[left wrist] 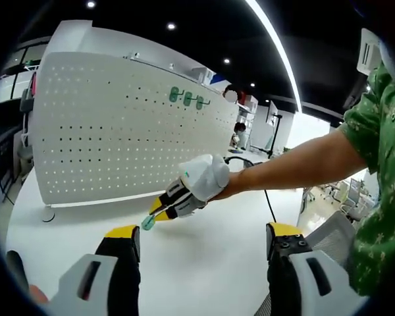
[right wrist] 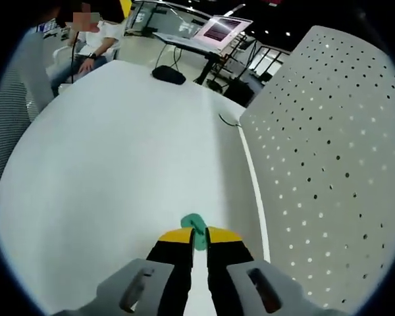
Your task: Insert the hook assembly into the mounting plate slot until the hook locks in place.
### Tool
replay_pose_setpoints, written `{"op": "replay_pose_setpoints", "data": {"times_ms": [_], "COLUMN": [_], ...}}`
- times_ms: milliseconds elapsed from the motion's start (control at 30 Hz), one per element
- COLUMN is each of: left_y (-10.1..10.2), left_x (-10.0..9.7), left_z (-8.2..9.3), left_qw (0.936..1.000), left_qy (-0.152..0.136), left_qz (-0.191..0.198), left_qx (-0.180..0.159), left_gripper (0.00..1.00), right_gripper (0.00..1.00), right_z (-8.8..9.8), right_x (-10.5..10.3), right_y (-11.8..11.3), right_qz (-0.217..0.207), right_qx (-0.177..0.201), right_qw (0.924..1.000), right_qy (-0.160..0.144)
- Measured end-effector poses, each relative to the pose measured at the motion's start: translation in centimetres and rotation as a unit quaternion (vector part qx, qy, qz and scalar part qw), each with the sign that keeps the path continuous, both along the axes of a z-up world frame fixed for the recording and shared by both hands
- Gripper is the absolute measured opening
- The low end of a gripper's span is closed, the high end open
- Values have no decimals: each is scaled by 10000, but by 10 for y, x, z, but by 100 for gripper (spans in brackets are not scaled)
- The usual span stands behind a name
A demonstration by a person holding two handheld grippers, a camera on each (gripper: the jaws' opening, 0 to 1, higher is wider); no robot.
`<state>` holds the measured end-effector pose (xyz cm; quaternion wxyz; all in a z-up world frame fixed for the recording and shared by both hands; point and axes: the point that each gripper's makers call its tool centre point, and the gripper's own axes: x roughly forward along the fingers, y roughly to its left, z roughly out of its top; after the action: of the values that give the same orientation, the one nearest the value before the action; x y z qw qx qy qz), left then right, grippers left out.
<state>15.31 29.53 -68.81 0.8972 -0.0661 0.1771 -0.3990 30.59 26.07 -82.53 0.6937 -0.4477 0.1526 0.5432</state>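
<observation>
Right tongs (right wrist: 196, 236) pinch a small teal hook (right wrist: 196, 229) near the white pegboard (right wrist: 329, 164); left tongs (left wrist: 204, 238) gape wide.

open-plan office: white desk (right wrist: 112, 164), laptop (right wrist: 220, 29), ceiling downlights (left wrist: 171, 26).

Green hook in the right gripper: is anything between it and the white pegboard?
Nothing visible. The right gripper holds the green hook over bare white table, and the pegboard stands beside it with an open gap.
</observation>
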Motion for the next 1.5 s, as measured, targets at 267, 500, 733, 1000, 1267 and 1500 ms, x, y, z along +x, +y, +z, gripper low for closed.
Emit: {"op": "replay_pose_setpoints", "data": {"times_ms": [267, 500, 733, 1000, 1267, 1500], "left_y": [0, 0, -1, -4, -11, -14], "left_x": [1, 2, 3, 8, 16, 18], "left_z": [-1, -1, -3, -3, -3, -2], "left_qw": [10000, 10000, 10000, 9999, 9997, 9996], "left_qy": [7, -3, -8, -87, -177, -193], "left_qz": [1, -1, 10, 30, -9, -43], "left_qx": [-15, -8, 19, 117, 184, 181], "left_gripper": [80, 80, 80, 79, 77, 76], "right_gripper": [3, 2, 2, 2, 2, 2], "right_z": [2, 2, 5, 15, 31, 51], "right_x": [0, -1, 0, 2, -2, -4], "right_y": [1, 0, -3, -10, -14, -18], "right_qz": [-39, -253, -663, -1122, -1348, -1555], "right_qx": [17, 91, 292, 622, 833, 1099], "right_qw": [10000, 9995, 9965, 9898, 9860, 9810], "right_qy": [42, 191, 417, 618, 515, 381]}}
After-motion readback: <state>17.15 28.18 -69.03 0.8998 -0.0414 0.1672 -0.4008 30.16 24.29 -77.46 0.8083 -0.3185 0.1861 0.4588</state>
